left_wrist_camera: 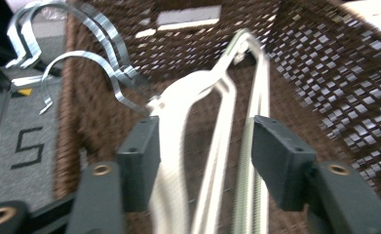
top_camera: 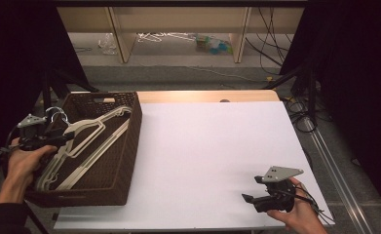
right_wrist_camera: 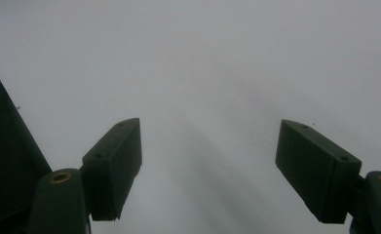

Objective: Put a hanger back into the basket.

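Several white plastic hangers (top_camera: 88, 141) with metal hooks (top_camera: 56, 114) lie stacked in a brown woven basket (top_camera: 129, 146) at the table's left. My left gripper (top_camera: 68, 139) is at the basket's left rim, over the hook end of the stack. In the left gripper view its jaws (left_wrist_camera: 205, 156) stand apart, and the necks of the hangers (left_wrist_camera: 198, 92) run between the pads without being squeezed. The hooks (left_wrist_camera: 105, 63) stick out over the basket's wall (left_wrist_camera: 314, 63). My right gripper (top_camera: 246, 198) rests low at the table's front right, open (right_wrist_camera: 207, 161) with nothing between its pads.
The white table top (top_camera: 207, 146) stretches between the basket and the right hand. Behind the table a wooden shelf frame (top_camera: 178, 29) stands with cables and clutter on the floor. Dark curtains flank both sides.
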A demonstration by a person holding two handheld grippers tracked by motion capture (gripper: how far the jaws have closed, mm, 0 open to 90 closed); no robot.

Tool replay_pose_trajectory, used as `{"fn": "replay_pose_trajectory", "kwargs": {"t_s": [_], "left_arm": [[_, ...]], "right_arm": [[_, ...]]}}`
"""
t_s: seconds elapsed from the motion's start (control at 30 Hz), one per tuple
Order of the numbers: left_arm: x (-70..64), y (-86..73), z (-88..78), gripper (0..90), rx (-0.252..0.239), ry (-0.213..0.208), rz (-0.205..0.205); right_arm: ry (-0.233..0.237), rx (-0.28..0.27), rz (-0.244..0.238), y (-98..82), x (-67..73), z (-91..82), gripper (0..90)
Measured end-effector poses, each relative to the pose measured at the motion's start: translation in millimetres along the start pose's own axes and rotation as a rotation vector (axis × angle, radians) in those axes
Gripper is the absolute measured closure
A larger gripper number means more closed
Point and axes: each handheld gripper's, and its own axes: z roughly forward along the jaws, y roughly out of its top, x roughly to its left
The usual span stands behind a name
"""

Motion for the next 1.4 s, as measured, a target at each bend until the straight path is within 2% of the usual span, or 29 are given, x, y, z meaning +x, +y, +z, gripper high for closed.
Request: {"fn": "replay_pose_trajectory", "kwargs": {"t_s": [0.07, 0.2, 0.33, 0.4, 0.43, 0.47, 0.6, 0.63, 0.67, 0.7, 0.77, 0.8, 0.83, 0.9, 0.93, 1.0, 1.03, 1.1, 1.13, 1.2, 1.4], "left_arm": [[-10.8, 4.8, -1.6, 35.4, -0.019, -0.009, -0.01], [-34.1, 13.7, -6.9, 33.4, -0.084, -0.069, 0.024], [-55.4, 18.7, -12.1, 31.0, -0.1, -0.106, 0.072], [-65.5, 19.8, -14.8, 30.2, -0.114, -0.123, 0.081], [-75.5, 20.0, -16.3, 28.1, -0.131, -0.145, 0.097], [-75.5, 20.0, -16.3, 26.7, -0.131, -0.145, 0.097], [-97.6, 20.0, -19.9, 20.6, -0.176, -0.195, 0.102], [-103.9, 19.9, -20.9, 20.6, -0.186, -0.204, 0.1], [-116.2, 19.8, -23.2, 17.8, -0.205, -0.236, 0.104], [-116.2, 19.8, -23.2, 17.5, -0.205, -0.236, 0.104], [-127.2, 20.4, -24.9, 17.5, -0.222, -0.263, 0.145], [-133.5, 20.3, -26.0, 17.5, -0.224, -0.273, 0.141], [-137.8, 20.8, -26.8, 17.3, -0.226, -0.281, 0.159], [-149.4, 20.9, -29.5, 16.8, -0.231, -0.28, 0.152], [-153.6, 21.8, -29.5, 16.7, -0.253, -0.303, 0.162], [-162.2, 22.6, -30.0, 16.7, -0.27, -0.346, 0.153], [-170.9, 22.7, -29.9, 16.7, -0.269, -0.369, 0.167], [-175.2, 21.8, -29.4, 16.8, -0.269, -0.369, 0.162], [-179.3, 21.8, -29.0, 16.8, -0.254, -0.351, 0.213], [-187.2, 18.8, -27.6, 16.8, -0.244, -0.347, 0.232], [-203.8, 9.1, -24.3, 16.7, -0.227, -0.389, 0.226]], "right_arm": [[0.001, -0.002, 0.002, 0.1, 0.2, 0.0, 26.2], [-0.002, -0.006, -0.007, -0.5, -1.0, 0.0, 26.2], [0.0, 0.001, 0.005, 0.8, -1.5, -3.4, 26.2], [0.001, 0.0, 0.008, 0.9, -1.6, -4.1, 26.2], [-0.002, 0.001, 0.01, 0.8, -1.5, -3.8, 26.2], [-0.002, 0.001, 0.01, 0.8, -1.5, -3.8, 26.2], [-0.007, -0.018, -0.007, 0.8, -2.5, -3.0, 26.2], [-0.007, -0.018, -0.007, 0.8, -2.5, -3.0, 26.2], [-0.007, -0.021, 0.007, 0.9, -2.4, -3.6, 26.2], [-0.007, -0.021, 0.007, 0.9, -2.4, -3.6, 26.2], [-0.004, -0.033, 0.015, 1.0, -2.9, -3.9, 25.8], [-0.008, -0.037, 0.018, 0.9, -3.2, -4.0, 25.6], [-0.014, -0.049, 0.024, 1.1, -3.7, -4.7, 25.3], [-0.007, -0.051, 0.028, 1.1, -3.8, -5.2, 25.0], [-0.013, -0.059, 0.031, 1.0, -3.8, -5.5, 24.9], [-0.015, -0.076, 0.039, 1.3, -4.2, -6.3, 24.1], [-0.018, -0.092, 0.042, 1.4, -4.7, -6.3, 22.9], [-0.01, -0.097, 0.04, 1.7, -5.4, -6.5, 22.8], [-0.018, -0.108, 0.049, 1.9, -5.3, -8.1, 22.1], [-0.014, -0.118, 0.059, 1.8, -5.0, -7.9, 21.6], [-0.018, -0.15, 0.058, 2.3, -5.1, -8.9, 18.7]]}}
